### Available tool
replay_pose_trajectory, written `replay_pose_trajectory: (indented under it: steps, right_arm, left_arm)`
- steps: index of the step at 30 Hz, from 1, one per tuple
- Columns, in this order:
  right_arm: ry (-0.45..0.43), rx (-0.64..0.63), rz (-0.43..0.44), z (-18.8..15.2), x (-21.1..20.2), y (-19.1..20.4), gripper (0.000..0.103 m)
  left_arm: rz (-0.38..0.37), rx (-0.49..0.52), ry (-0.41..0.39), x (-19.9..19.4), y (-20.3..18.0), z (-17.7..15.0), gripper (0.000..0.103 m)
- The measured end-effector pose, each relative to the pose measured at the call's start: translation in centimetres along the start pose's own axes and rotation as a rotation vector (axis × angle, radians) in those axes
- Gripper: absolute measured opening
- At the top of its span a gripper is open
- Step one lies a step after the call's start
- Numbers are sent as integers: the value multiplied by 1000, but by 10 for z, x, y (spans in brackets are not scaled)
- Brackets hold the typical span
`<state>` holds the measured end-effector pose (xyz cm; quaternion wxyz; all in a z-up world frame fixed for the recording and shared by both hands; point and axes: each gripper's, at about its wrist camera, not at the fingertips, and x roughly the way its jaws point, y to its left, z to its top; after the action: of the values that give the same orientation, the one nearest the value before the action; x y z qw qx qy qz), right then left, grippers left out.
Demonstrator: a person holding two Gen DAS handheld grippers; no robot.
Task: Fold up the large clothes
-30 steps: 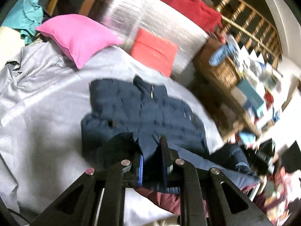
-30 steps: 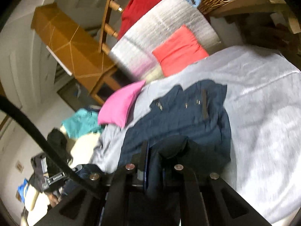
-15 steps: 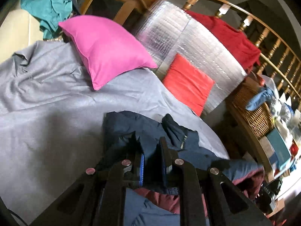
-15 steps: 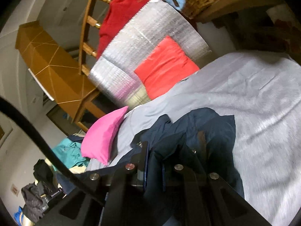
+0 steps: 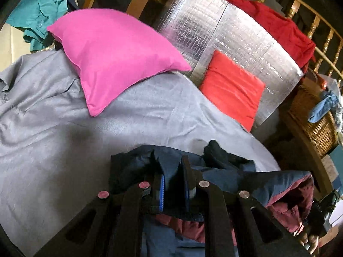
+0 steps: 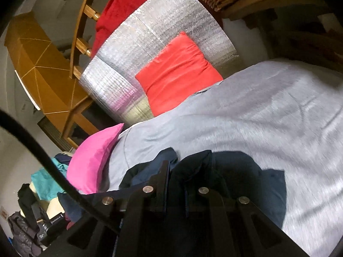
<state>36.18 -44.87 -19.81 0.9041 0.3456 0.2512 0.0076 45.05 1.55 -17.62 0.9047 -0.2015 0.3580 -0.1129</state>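
Grey-sheeted bed (image 5: 53, 128), pink pillow (image 5: 111, 57) and red cushion (image 5: 231, 87) propped at its head against a silver mat (image 5: 225, 36), basket (image 5: 310, 117) and wooden rail off the far side. Navy jacket (image 5: 225, 171) bunched at the near edge, maroon lining showing, left claw (image 5: 173, 182) clamped on one fold and right claw (image 6: 175, 184) clamped on another. Probably soft, puffy and slick, light but bulky, so best held at hem or seams rather than mid-panel; plenty of bare sheet ahead for laying flat, pillow and bed edge the limits.
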Motion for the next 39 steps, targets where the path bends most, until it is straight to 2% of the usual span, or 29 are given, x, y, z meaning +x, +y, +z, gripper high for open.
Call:
replay_pose_trajectory:
  steps: [3, 5, 7, 8, 9, 10, 11, 12, 14, 15, 17, 19, 21, 23, 24, 26, 29, 30, 31, 33, 36, 38, 39]
  right_arm:
    - [15, 21, -14, 4, 21, -5, 12]
    - [47, 60, -14, 5, 34, -12, 18]
    - [86, 122, 5, 7, 44, -21, 33]
    - [94, 161, 43, 7, 47, -27, 50]
    - [88, 184, 76, 8, 46, -31, 70]
    - [58, 223, 125, 8, 42, -35, 78]
    - [21, 246, 144, 8, 36, -37, 83]
    - [-19, 262, 156, 9, 28, -38, 85]
    - [-65, 273, 179, 12, 15, -38, 85]
    - [-68, 270, 180, 16, 7, -37, 85]
    - [-71, 236, 160, 19, -7, -29, 85]
    - [-75, 177, 117, 21, -20, -17, 79]
    - [-48, 86, 63, 21, -28, 0, 62]
    - [-3, 19, 3, 18, -27, 15, 54]
    - [21, -10, -16, 13, -23, 23, 54]
    - [81, -68, -45, 0, -14, 37, 54]
    - [176, -190, -226, -22, 11, 51, 53]
    - [233, -234, -349, -33, 27, 48, 53]
    - [288, -239, -432, -44, 39, 38, 51]
    - [328, -198, -429, -52, 48, 21, 51]
    - [332, -170, -401, -42, 36, 20, 51]
    - [280, -107, -302, -27, 20, 20, 54]
    - [223, -87, -273, -16, 9, 19, 64]
  left_arm:
    - [19, -10, 42, 20, 6, 1, 17]
    - [16, -11, 72, 26, 8, 1, 18]
    - [-10, -22, 104, 29, 12, 4, 27]
    - [-39, -42, 116, 29, 15, 6, 30]
    - [-71, -71, 120, 28, 18, 8, 41]
    - [-112, -114, 111, 23, 22, 10, 59]
    - [-134, -148, 81, 17, 25, 11, 69]
    - [-121, -175, 24, 6, 27, 12, 87]
    - [-123, -199, -93, -17, 29, 13, 90]
    - [-141, -207, -108, -23, 29, 14, 90]
    - [-140, -218, -79, -30, 28, 14, 90]
    - [-107, -207, -49, -31, 25, 11, 90]
    - [-46, -177, -12, -32, 19, 2, 90]
    - [22, -156, 38, -31, 15, -7, 90]
    - [81, -139, 78, -30, 13, -14, 90]
    - [143, -107, 100, -28, 11, -22, 90]
    - [346, -48, 172, -19, 15, -38, 90]
    - [377, -31, 184, -14, 18, -42, 90]
    - [387, -14, 198, -10, 19, -45, 90]
    - [386, 41, 266, 9, 23, -50, 91]
    - [369, 47, 262, 9, 24, -47, 91]
    - [363, 53, 257, 7, 24, -43, 91]
    - [365, 55, 258, 7, 24, -42, 91]
